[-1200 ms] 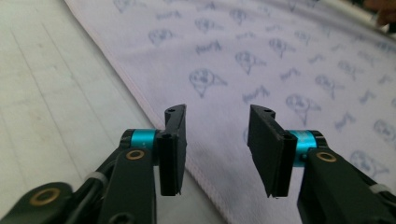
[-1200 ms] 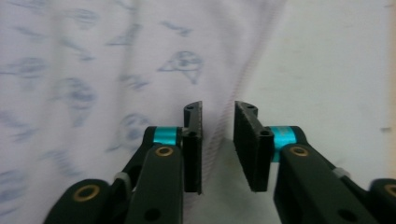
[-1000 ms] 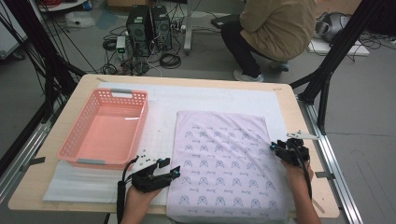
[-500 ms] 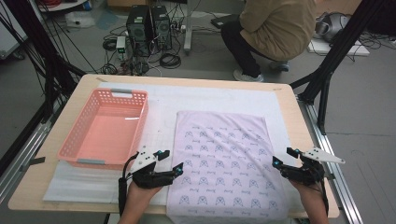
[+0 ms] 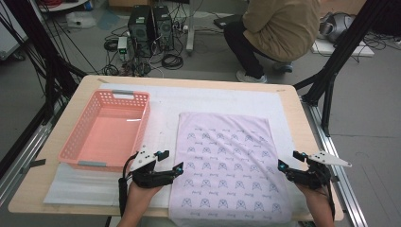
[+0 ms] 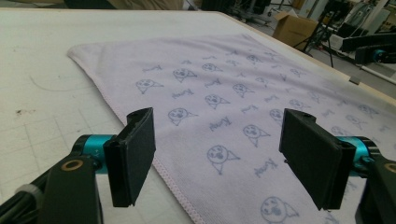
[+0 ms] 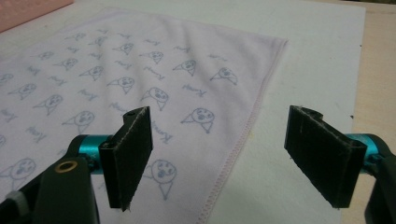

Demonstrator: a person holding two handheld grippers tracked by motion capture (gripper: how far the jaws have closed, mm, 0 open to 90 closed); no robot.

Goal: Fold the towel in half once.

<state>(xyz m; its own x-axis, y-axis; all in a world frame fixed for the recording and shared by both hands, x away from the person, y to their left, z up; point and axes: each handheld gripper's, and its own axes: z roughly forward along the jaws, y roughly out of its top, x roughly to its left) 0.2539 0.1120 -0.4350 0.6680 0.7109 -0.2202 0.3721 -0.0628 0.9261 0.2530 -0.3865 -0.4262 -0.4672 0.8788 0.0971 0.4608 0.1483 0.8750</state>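
I see the big desk [image 5: 52, 189] with a white mat on it. A pink basket [image 5: 106, 130] sits at ten o'clock. The purple cloth [image 5: 227, 165] lies flat in the middle, its long side running from twelve to six. My left tongs [image 5: 172, 161] hang wide open over its nine o'clock edge. My right tongs [image 5: 288, 161] hang wide open over its three o'clock edge. Both are just as close, so I think each will pinch its own edge next.

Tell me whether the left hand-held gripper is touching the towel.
Apart. In the left gripper view, the left hand-held gripper hangs open above the towel, its hem visible between the jaws.
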